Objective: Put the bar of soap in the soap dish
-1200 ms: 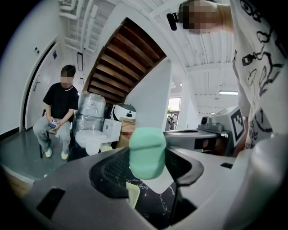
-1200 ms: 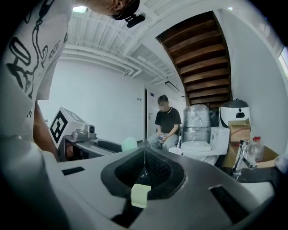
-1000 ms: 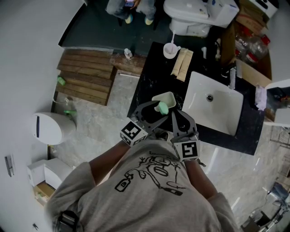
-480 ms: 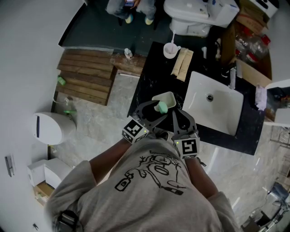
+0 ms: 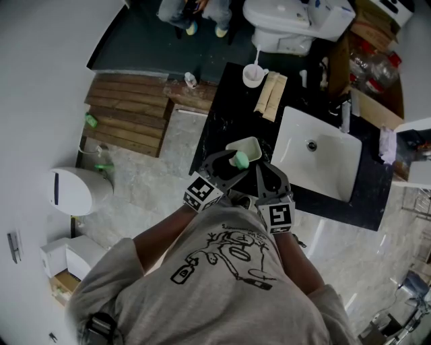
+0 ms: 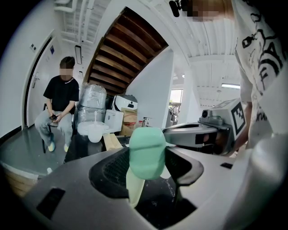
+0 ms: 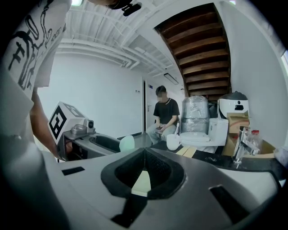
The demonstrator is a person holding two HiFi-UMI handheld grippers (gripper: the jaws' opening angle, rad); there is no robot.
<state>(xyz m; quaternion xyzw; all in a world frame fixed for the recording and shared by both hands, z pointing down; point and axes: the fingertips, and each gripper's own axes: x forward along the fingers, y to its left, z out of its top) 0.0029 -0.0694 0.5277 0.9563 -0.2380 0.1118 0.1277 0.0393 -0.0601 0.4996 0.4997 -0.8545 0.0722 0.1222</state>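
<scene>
A mint-green bar of soap (image 6: 146,152) is clamped between the jaws of my left gripper (image 5: 237,160), which is shut on it. In the head view the soap (image 5: 240,160) hangs at the near edge of the cream soap dish (image 5: 250,146) on the black counter (image 5: 225,111). From the right gripper view the soap (image 7: 127,143) shows at the left, and a sliver of the dish (image 7: 142,183) appears below the jaws. My right gripper (image 5: 264,169) is shut with nothing in it, just right of the left one.
A white sink basin (image 5: 316,162) with a tap (image 5: 346,116) lies right of the dish. At the counter's far end stand a white cup (image 5: 253,75) and a folded beige cloth (image 5: 271,95). A toilet (image 5: 296,20) is beyond. A seated person (image 6: 58,108) is in the background.
Both grippers have shifted very slightly; the left gripper still holds the soap over the near edge of the dish.
</scene>
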